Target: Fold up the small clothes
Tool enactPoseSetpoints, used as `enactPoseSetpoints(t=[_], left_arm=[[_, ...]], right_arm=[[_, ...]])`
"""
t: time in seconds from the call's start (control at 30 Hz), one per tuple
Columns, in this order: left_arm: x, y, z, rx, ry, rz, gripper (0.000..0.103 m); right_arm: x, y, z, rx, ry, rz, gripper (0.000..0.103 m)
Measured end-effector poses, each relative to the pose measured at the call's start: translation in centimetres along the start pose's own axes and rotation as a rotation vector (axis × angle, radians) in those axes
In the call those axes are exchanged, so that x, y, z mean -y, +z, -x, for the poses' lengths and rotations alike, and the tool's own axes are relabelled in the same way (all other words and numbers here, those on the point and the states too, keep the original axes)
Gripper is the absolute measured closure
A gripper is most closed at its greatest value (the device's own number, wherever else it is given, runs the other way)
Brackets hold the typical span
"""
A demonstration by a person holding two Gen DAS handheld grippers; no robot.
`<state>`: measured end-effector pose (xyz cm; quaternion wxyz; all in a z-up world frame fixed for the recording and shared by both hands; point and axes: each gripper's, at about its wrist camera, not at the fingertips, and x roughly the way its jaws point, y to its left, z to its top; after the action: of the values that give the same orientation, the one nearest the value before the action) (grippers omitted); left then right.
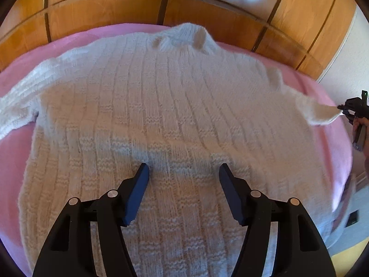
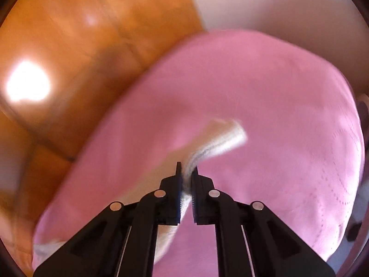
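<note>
Your right gripper point(image 2: 187, 173) has its fingers clamped on the sweater point(image 1: 161, 106) sleeve cuff point(image 2: 221, 140), stretched sideways away from the body, where your left gripper point(image 1: 184, 173) hovers, fingers apart.

A fuzzy, ribbed knit sweater point(image 1: 166, 106) is lying on smooth matt pink cloth point(image 1: 322, 106) (glossy wood panelling point(image 1: 110, 11) is gleaming behind).

White knitted sweater spread flat on pink bedding

The sweater point(image 1: 166, 120) is cream-white, ribbed with bands of textured stitch, lying face-flat with its collar point(image 1: 182, 35) at the far edge and hem nearest the left wrist camera. One sleeve stretches out to the left; the other sleeve's cuff point(image 2: 216, 145) is pulled taut to the right, lifted off the bedding.
</note>
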<state>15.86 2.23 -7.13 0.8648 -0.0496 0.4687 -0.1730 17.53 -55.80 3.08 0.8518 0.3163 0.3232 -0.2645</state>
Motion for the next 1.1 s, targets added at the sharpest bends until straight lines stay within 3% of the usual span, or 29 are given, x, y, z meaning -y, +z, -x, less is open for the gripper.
enactPoseSetpoints(t=[0.2,0.37,0.47,0.53,0.57,0.6,0.73,1.0,1.03,1.1], left_arm=[[-1.6,1.3,1.5,0.040,-0.077,0.080,0.041],[-3.1,2.0,2.5,0.064,-0.129,0.143,0.041],[-4.4,2.5,3.1,0.081,-0.162,0.188,0.041],[-5.3,2.8,3.2,0.089,-0.165,0.216,0.041],[-5.7,2.9,3.2,0.092,-0.168,0.227,0.041],[-6.3,3.0,3.1,0.089,-0.177,0.245,0.041],[-8.0,3.1,2.2,0.070,-0.189,0.300,0.041],[-8.9,5.5,-1.2,0.030,-0.202,0.354,0.041],[-9.0,5.9,-1.6,0.027,-0.205,0.351,0.045],[-8.5,7.0,-2.8,0.004,-0.199,0.325,0.065]], right_arm=[[-13.4,-4.0,5.5,-0.006,0.347,0.235,0.097],[-27.0,-13.7,6.9,-0.140,0.599,0.482,0.097],[-33.1,-19.8,6.0,-0.255,0.678,0.605,0.096],[-35.6,-22.4,4.8,-0.329,0.711,0.632,0.083],[-36.5,-23.0,3.7,-0.356,0.726,0.623,0.058],[-36.7,-23.4,3.6,-0.358,0.726,0.610,0.045],[-35.2,-23.0,3.5,-0.366,0.719,0.533,0.045],[-22.8,-22.0,3.6,-0.349,0.497,0.422,0.036],[-21.7,-21.9,3.5,-0.349,0.479,0.406,0.036],[-20.1,-21.4,3.2,-0.342,0.455,0.371,0.035]])
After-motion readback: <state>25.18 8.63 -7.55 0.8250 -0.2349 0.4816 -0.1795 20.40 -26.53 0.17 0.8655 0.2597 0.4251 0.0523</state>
